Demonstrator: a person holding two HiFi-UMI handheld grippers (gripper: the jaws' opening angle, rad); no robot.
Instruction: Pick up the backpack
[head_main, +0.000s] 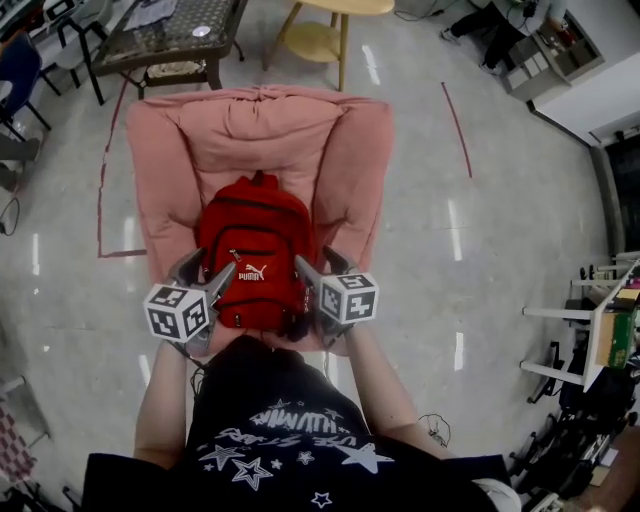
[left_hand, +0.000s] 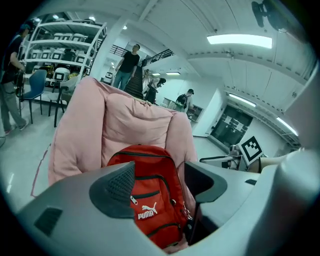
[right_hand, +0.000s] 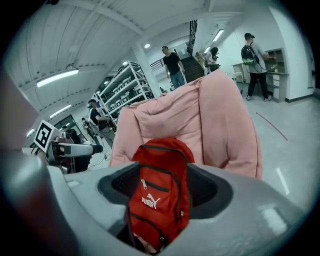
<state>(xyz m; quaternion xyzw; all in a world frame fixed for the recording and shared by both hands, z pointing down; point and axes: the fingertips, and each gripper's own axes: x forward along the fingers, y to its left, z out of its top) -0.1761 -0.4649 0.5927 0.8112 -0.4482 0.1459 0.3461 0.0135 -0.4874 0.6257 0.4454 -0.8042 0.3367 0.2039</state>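
The red fabric backpack (head_main: 255, 262) with a white logo stood on the seat of the pink padded armchair (head_main: 160, 190), leaning against its backrest. At the armchair's front edge, the left gripper (head_main: 207, 268) and right gripper (head_main: 320, 263) flanked the backpack, jaws apart, gripping nothing.

The only word that can be read is "PUMA", printed in white capitals under a white leaping-cat logo on the front pocket of the red backpack (head_main: 255, 250). It reads plainly in both gripper views and, smaller, in the head view. The person's black shirt (head_main: 285, 440) bears pale stars and a line of slanted lettering, too warped to make out. The cubes on the left gripper (head_main: 208, 270) and the right gripper (head_main: 318, 262) carry black-and-white square codes.
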